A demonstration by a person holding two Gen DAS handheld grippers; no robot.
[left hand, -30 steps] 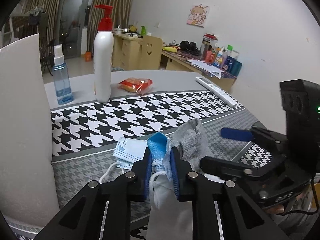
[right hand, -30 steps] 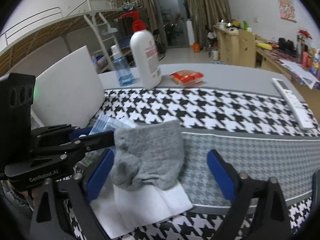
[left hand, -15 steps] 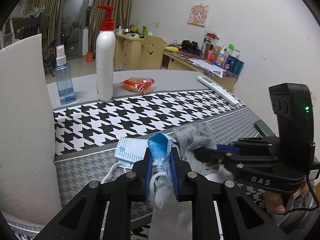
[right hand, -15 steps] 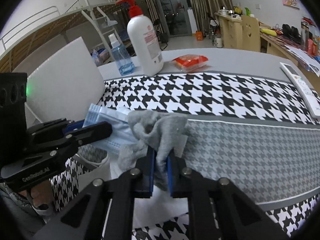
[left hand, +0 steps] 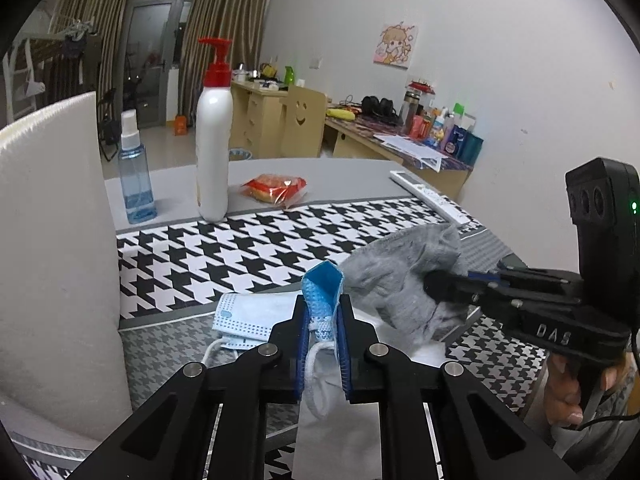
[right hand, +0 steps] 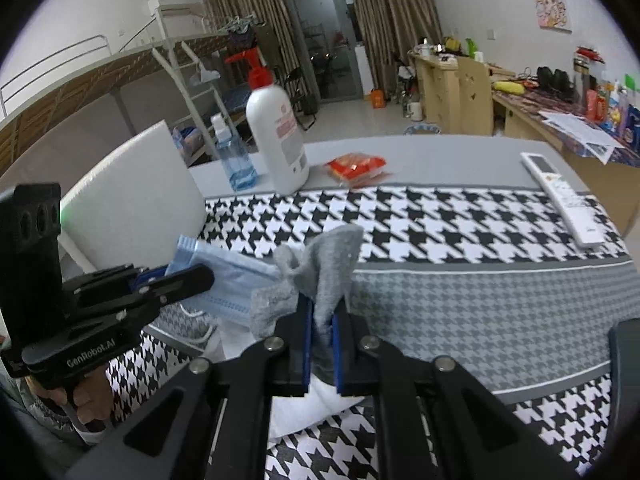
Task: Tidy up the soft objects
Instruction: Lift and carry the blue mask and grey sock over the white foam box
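Both soft items are picked up, neither yet put away. The left hand-held gripper (left hand: 323, 336) pinches the blue face mask (left hand: 322, 292), and just to its right the right hand-held gripper (right hand: 321, 336) clamps the grey sock (right hand: 328, 272), lifted off the bench (right hand: 480, 296). Placing both seems to be what is left.

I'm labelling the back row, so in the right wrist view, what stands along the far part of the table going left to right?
Blue spray bottle → white pump bottle → red snack packet → white remote control.
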